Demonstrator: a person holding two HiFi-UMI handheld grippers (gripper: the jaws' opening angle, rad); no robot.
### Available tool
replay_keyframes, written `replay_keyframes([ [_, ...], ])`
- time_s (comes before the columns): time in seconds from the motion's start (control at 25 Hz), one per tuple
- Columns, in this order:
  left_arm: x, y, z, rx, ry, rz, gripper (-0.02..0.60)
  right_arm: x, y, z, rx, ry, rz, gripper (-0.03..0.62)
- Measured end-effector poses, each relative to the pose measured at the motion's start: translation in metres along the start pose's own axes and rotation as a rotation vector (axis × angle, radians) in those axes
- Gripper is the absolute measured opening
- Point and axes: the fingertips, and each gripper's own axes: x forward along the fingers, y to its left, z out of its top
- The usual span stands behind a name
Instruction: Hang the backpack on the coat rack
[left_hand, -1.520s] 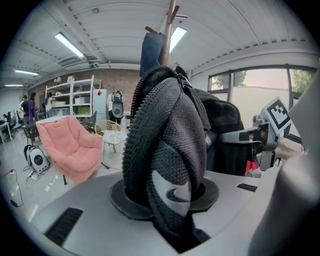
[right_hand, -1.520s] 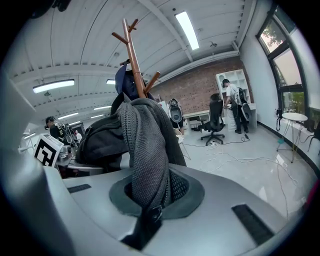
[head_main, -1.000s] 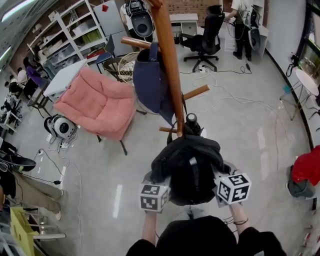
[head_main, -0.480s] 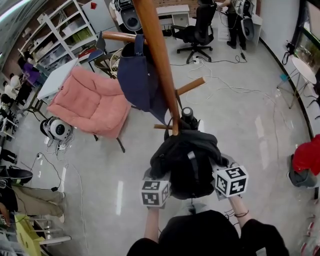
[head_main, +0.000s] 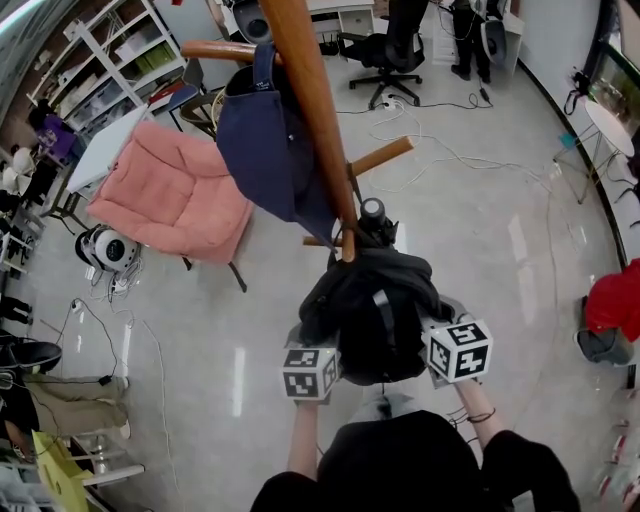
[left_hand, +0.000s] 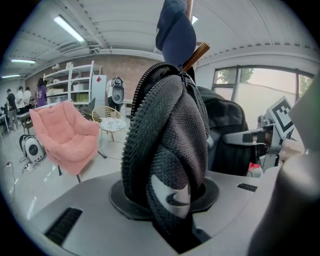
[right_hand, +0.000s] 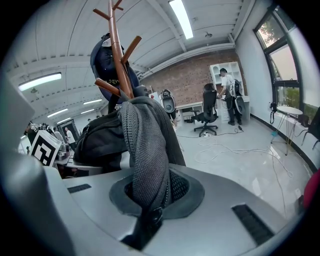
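The black backpack (head_main: 375, 310) hangs between my two grippers at the foot of the wooden coat rack (head_main: 310, 110), its top just under a short peg (head_main: 320, 240). My left gripper (head_main: 325, 350) is shut on a thick mesh shoulder strap (left_hand: 167, 150) that rises out of the left gripper (left_hand: 170, 200). In the same way my right gripper (head_main: 440, 340) is shut on a grey mesh strap (right_hand: 147, 150), which stands up from the right gripper (right_hand: 150, 200). A navy bag (head_main: 265, 150) hangs from an upper peg. The coat rack (right_hand: 117, 50) rises behind the backpack.
A pink armchair (head_main: 170, 200) stands left of the rack, with a white round device (head_main: 105, 250) beside it. Cables (head_main: 450, 150) trail over the glossy floor behind. An office chair (head_main: 385, 45) and shelving (head_main: 100, 60) are farther back. A red object (head_main: 612, 300) lies at the right.
Both grippers and the backpack have sunk a little beside the rack's pole. Both grips on the straps look unchanged.
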Motion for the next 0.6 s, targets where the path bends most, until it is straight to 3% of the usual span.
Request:
replay_keyframes([
  [0.6,0.016,0.012,-0.003,0.032,-0.035,0.008,0.137,0.012,-0.002,-0.004,-0.023,-0.043,-0.031,0.026],
])
